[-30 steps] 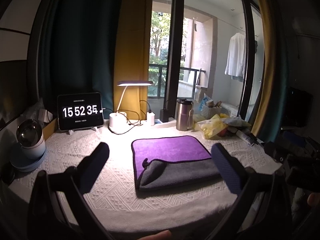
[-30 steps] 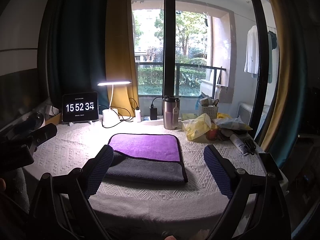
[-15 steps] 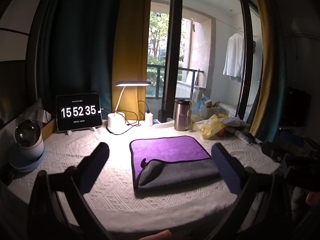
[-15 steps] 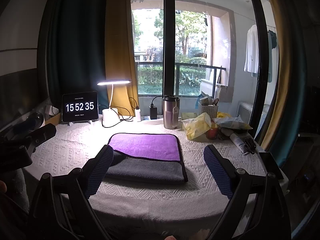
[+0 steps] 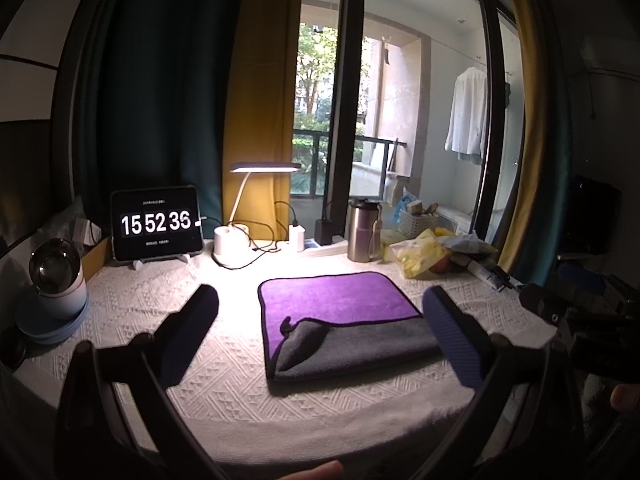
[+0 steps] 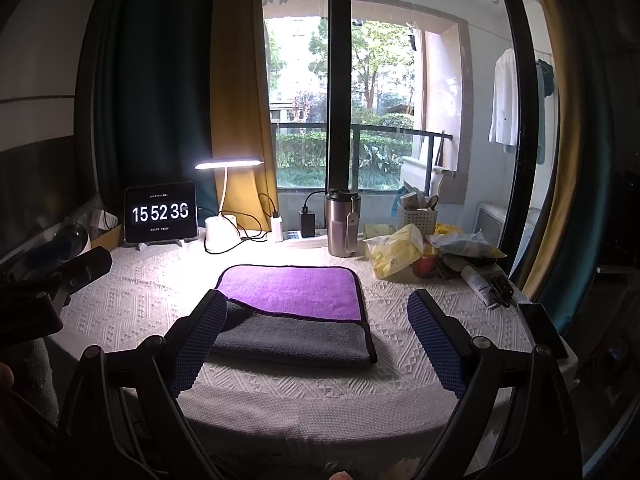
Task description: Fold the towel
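My left gripper (image 5: 320, 322) hangs above the near edge of the bench (image 5: 168, 308), fingers spread wide and empty; my right gripper (image 6: 316, 338) sits likewise over the near edge, fingers spread, nothing between them. Beyond the fingertips the towel (image 5: 344, 320) lies flat on the bench's white patterned cloth, near the middle: grey near half folded up over the purple face, purple far half exposed, dark piping round the edge. In the left wrist view a small turned-up corner shows at the fold's left end. In the right wrist view the left finger (image 6: 200, 340) overlaps the towel's near left corner; I cannot tell whether it touches. Further back, left side: a round white device (image 5: 58, 276) on a blue base. Along the far edge, left to right: clock display (image 6: 161, 214) reading 15 52 36, lit desk lamp (image 6: 224, 200), chargers with cables (image 6: 290, 228), steel tumbler (image 6: 342, 222), yellow bags and clutter (image 6: 396, 250). Behind them, curtains and window (image 6: 376, 100).
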